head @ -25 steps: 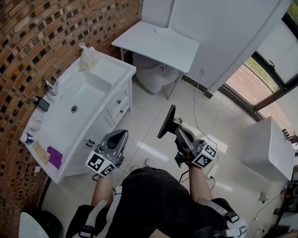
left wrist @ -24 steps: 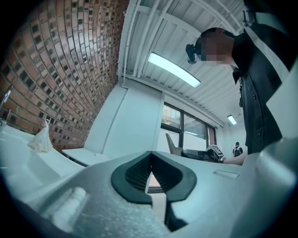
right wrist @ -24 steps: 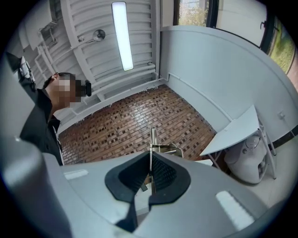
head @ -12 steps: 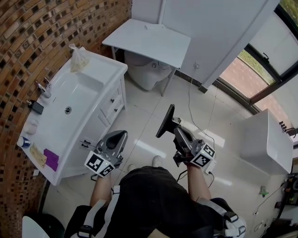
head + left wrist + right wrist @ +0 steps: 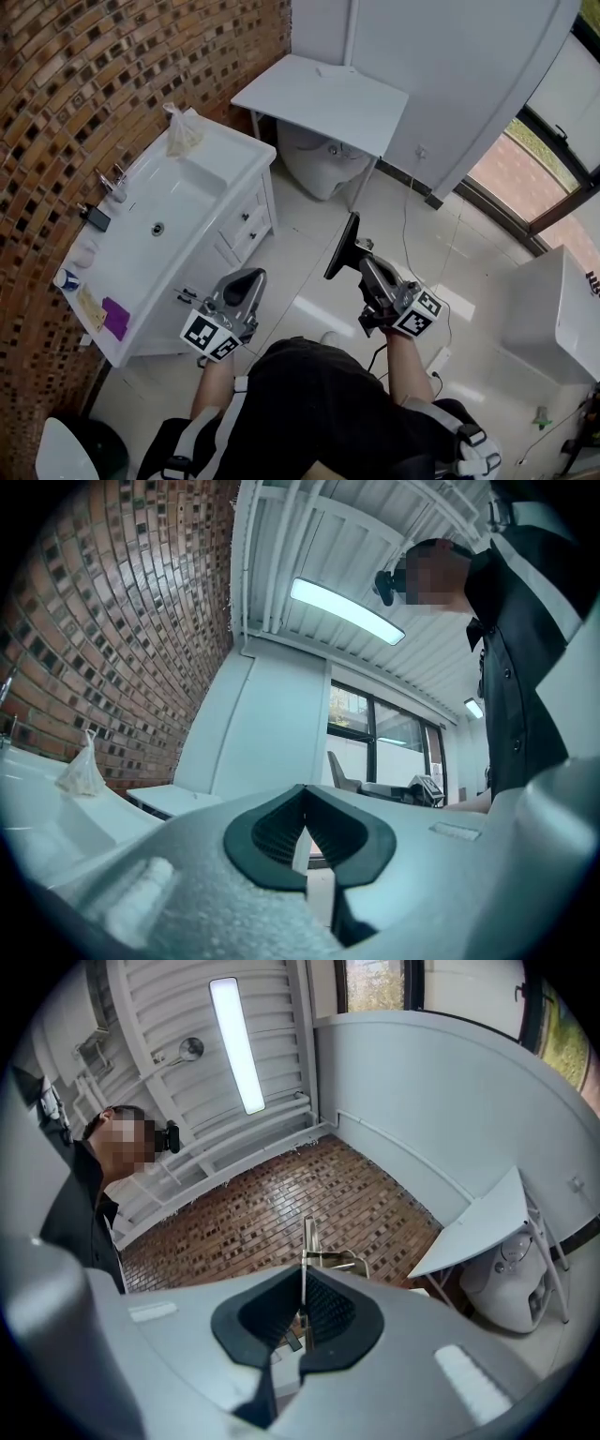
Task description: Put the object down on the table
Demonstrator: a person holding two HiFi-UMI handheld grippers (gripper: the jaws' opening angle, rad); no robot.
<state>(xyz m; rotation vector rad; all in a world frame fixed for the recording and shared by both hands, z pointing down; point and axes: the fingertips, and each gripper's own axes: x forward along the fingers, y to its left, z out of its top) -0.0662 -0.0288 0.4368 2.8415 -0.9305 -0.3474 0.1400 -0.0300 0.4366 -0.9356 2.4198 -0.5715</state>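
Note:
My right gripper (image 5: 364,263) is shut on a thin flat black panel (image 5: 343,247) that stands on edge above the tiled floor. In the right gripper view the panel (image 5: 307,1237) shows edge-on between the closed pads, with a wire stand behind it. My left gripper (image 5: 246,277) is held beside the vanity's corner, shut with nothing in it; its pads (image 5: 281,829) meet at the tip. The white table (image 5: 323,98) stands against the far wall, well beyond both grippers, and also appears in the right gripper view (image 5: 483,1222).
A white sink vanity (image 5: 202,164) runs along the brick wall at left, with a plastic bag (image 5: 183,131), a purple cloth (image 5: 114,317) and small items on it. A white toilet-like fixture (image 5: 317,157) sits under the table. A white cabinet (image 5: 562,309) is at right; a cable (image 5: 405,220) crosses the floor.
The head view has swung a little, shifting the room in frame. Both grippers keep the same pose, and the black panel stays clamped in the right one.

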